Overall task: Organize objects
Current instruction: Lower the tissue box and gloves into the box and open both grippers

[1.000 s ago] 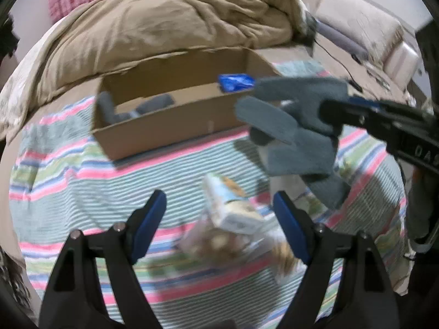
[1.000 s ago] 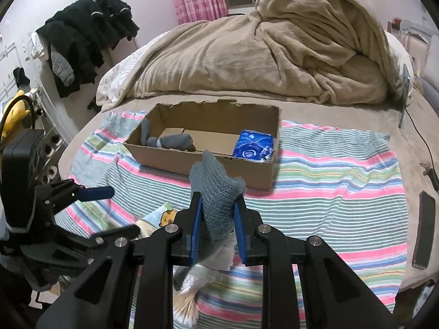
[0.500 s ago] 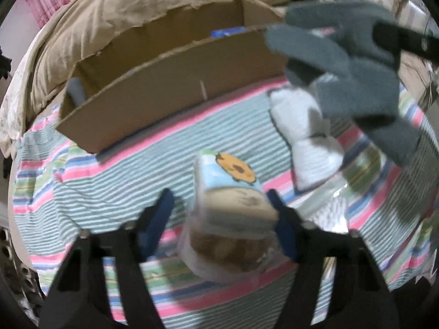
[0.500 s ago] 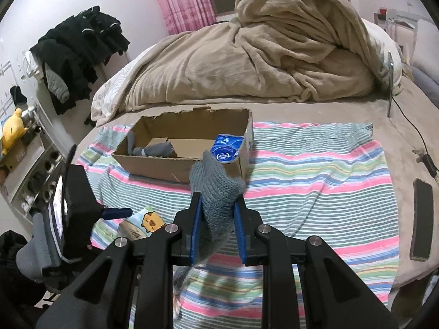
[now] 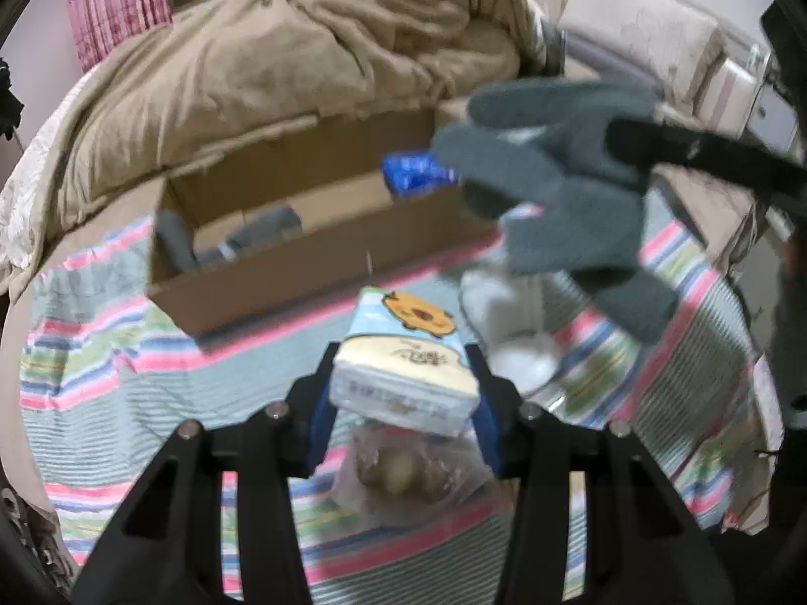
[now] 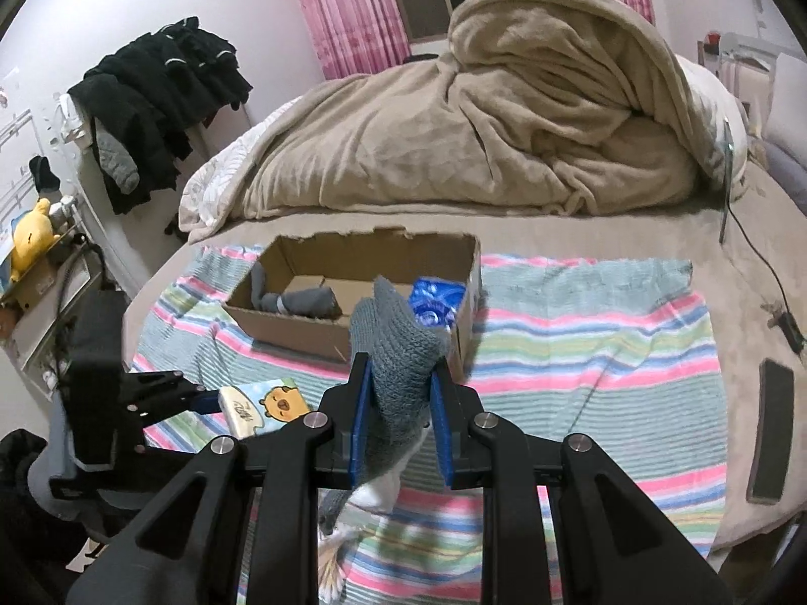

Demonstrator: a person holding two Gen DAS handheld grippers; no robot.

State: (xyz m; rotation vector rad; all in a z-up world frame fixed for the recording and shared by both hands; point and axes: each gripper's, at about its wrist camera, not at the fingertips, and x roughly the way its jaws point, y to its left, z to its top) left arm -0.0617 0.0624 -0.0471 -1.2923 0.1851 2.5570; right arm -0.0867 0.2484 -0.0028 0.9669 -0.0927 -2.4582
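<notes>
Our left gripper (image 5: 401, 383) is clamped on the tissue pack (image 5: 403, 368), held above the striped towel (image 5: 101, 353). Our right gripper (image 6: 400, 403) is clamped on the grey glove (image 6: 396, 353). The cardboard box (image 6: 302, 333) lies at 12 o'clock, holding a grey sock (image 6: 307, 300) and a blue packet (image 6: 434, 300)

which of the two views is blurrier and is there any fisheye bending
Left wrist view: motion-blurred, with the grey glove and cardboard box smeared; the tissue pack is clearer. Right wrist view: much sharper, though the striped blanket curves and the corners go black from the fisheye lens.
</notes>
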